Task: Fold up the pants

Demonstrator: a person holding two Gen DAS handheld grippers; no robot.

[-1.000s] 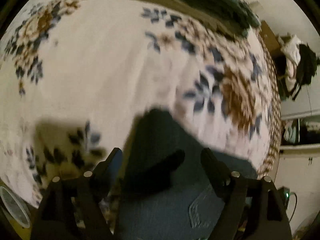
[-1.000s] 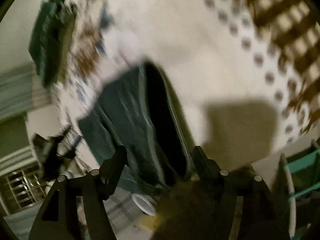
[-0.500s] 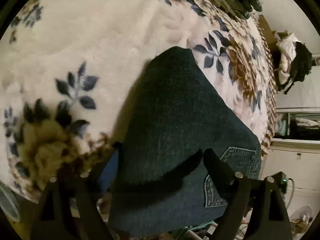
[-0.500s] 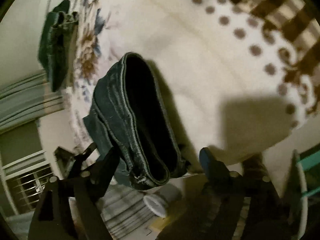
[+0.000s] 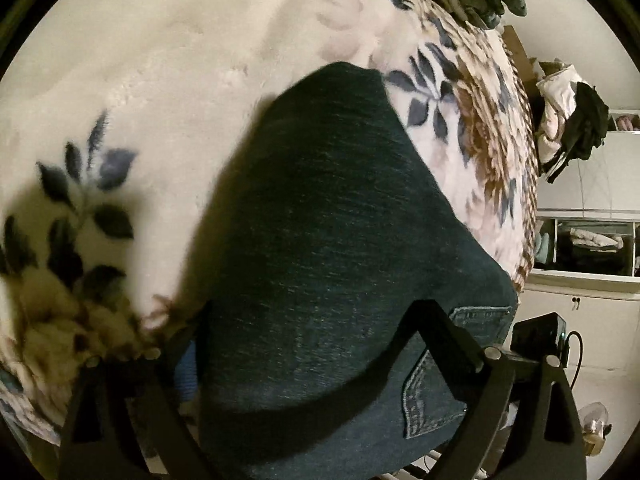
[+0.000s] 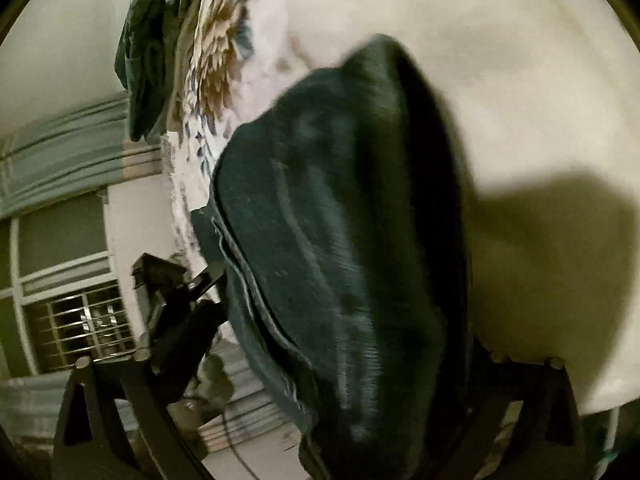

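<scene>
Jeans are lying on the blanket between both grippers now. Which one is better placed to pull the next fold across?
Probably left: the left gripper straddles the jeans at the pocket end, sharply seen. The right gripper's view is blurred, its grip unclear.

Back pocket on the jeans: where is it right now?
In the left wrist view, the back pocket sits lower right on the jeans, just beside the left gripper's right finger, near the edge of the floral blanket.
</scene>
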